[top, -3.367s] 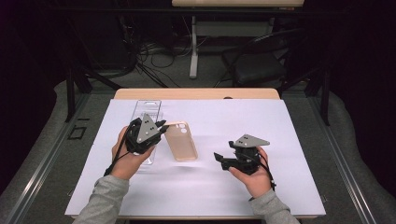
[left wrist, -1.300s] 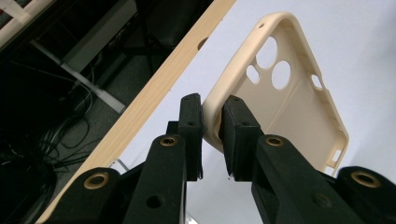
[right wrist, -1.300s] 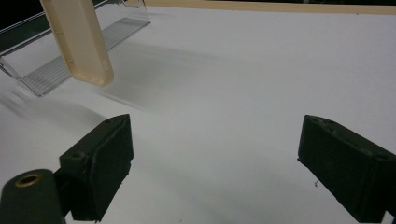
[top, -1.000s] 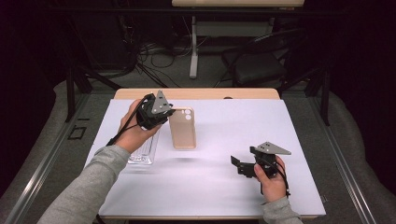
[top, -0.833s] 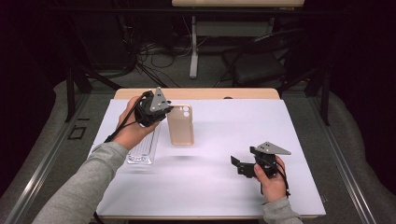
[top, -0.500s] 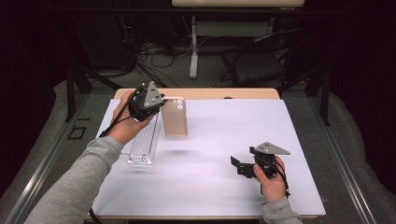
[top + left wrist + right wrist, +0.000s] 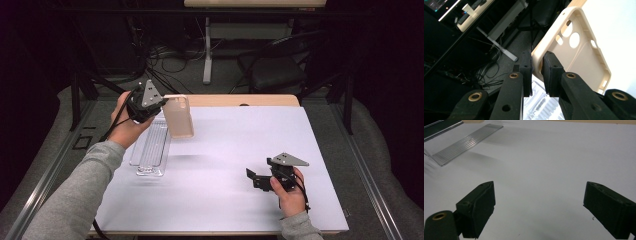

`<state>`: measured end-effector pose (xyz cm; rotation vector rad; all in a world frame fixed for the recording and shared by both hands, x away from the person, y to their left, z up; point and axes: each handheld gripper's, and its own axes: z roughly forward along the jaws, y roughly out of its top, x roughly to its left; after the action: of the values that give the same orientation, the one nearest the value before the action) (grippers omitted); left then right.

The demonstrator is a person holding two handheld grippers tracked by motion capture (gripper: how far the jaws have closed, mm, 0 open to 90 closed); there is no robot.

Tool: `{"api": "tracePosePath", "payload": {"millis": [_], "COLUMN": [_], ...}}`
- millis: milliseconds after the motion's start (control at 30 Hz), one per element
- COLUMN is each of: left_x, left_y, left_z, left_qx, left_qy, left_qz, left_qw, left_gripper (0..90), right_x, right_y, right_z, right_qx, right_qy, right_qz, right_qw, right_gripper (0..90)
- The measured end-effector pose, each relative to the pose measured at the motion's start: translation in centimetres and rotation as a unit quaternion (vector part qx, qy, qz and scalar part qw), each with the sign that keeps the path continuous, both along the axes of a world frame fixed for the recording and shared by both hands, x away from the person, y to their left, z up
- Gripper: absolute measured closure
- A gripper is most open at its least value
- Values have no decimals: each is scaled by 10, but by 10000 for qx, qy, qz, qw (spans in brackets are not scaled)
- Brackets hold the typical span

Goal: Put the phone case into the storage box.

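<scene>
Left tool (image 7: 537,72) pinches beige phone case (image 7: 576,57) edge above table (image 7: 240,150)

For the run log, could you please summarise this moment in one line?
left gripper: shut on phone case, lifted | right gripper: open, empty | clear tray: on table

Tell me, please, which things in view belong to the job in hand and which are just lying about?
In the job:
- beige phone case, pinched at its edge by the left tool
- clear plastic tray

Lying about:
- right tool, open, nothing in it
- cables on the floor
- chair behind the table
</scene>
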<state>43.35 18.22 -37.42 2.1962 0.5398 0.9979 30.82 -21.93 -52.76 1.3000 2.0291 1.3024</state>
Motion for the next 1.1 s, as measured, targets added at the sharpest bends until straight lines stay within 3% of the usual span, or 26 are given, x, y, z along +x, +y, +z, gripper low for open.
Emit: {"api": "tracePosePath", "payload": {"millis": [333, 600, 1100], "left_x": [4, 8, 19], "left_y": [17, 28, 40], "left_z": [8, 13, 15], "left_qx": [-95, -143, -205], "left_qy": [-132, -181, -221], "left_qz": [192, 334, 508], "left_qw": [9997, 9992, 9983], "left_gripper": [786, 786, 787], "right_x": [-1, -1, -1], "right_y": [3, 1, 3], "right_z": [-1, 0, -1], "right_qx": [-135, -47, -80], "right_qy": [-69, -98, -145], "right_qz": [24, -58, -21], "right_qw": [9999, 9999, 9999], "right_gripper": [101, 100, 13]}}
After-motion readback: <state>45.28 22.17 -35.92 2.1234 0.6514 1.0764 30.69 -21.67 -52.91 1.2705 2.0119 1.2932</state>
